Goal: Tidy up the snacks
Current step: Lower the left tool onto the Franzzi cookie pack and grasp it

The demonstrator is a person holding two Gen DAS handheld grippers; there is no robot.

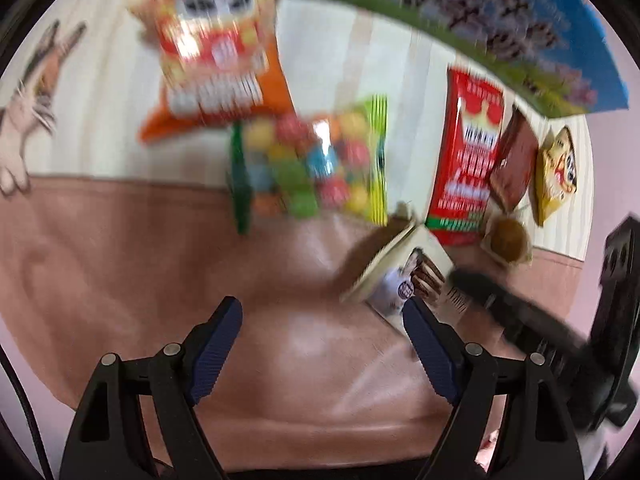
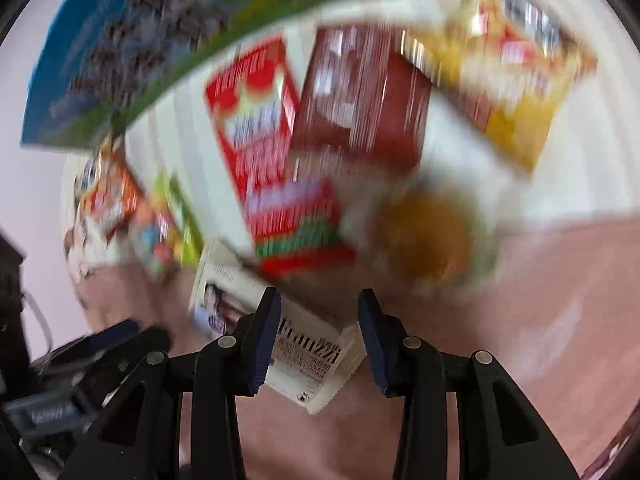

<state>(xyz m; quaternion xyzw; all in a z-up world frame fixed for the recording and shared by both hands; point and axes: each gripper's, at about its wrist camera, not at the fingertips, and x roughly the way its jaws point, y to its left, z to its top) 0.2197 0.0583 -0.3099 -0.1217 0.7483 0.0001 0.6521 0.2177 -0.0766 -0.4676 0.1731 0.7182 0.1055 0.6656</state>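
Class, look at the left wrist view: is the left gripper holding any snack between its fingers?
No. The left gripper is open, with only the bare brown surface showing between its fingers, and the cream biscuit box lies beyond its right finger.

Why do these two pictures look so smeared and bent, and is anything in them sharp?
Left wrist view: snacks like the orange bag and candy bag are smeared by motion blur, with glare on the brown mat; the left gripper stays sharp. Right wrist view: heavier streaking over the red box, while the right gripper and white box read clearly. Both bend at the edges, fisheye distortion.
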